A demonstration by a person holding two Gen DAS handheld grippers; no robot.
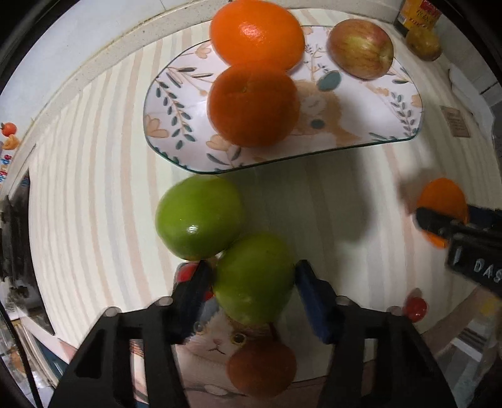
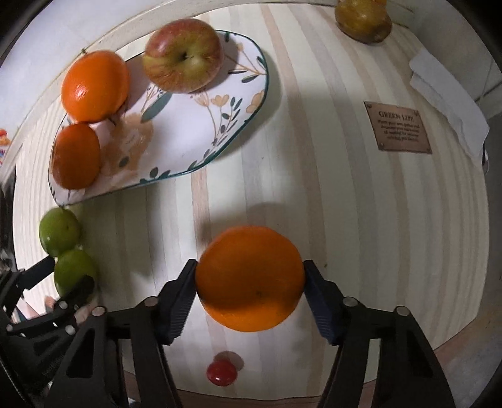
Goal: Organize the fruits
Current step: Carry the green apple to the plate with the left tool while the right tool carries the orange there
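On striped cloth, left gripper (image 1: 251, 279) clamps glossy green apple (image 1: 254, 279), right gripper (image 2: 249, 282) clamps round orange (image 2: 250, 277)

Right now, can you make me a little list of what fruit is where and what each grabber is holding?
on the plate: two oranges, one red apple
left gripper: closed on a green apple
right gripper: closed on an orange
on the table beside the plate: second green apple, touching the held one
far corner of the table: yellow-brown fruit
near table edge: small red fruit
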